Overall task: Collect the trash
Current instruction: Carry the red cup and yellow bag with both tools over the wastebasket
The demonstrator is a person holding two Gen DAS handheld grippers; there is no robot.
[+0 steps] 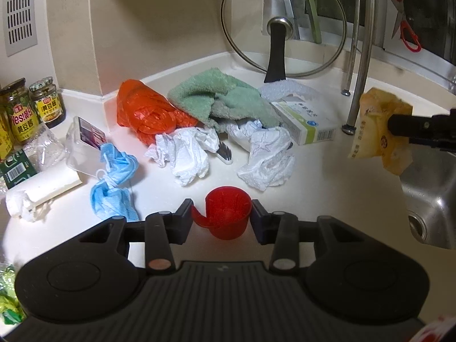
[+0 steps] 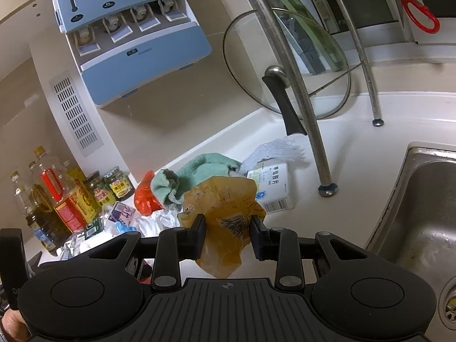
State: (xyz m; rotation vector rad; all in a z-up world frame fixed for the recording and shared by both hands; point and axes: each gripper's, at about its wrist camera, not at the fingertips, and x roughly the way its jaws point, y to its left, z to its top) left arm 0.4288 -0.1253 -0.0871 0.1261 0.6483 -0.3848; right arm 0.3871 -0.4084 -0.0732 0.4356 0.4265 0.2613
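Observation:
A small red plastic cup stands on the white counter between the fingers of my left gripper, which press on its handle side and its wall. My right gripper is shut on a crumpled yellow food pouch and holds it in the air near the sink's edge. The left wrist view shows that pouch at the right. Loose trash lies beyond the cup: two crumpled white tissues, a blue face mask and an orange plastic bag.
A green towel, a medicine box and a toothbrush lie in the pile. Sauce jars stand at the left. A glass lid and rack legs stand behind. The steel sink opens at the right.

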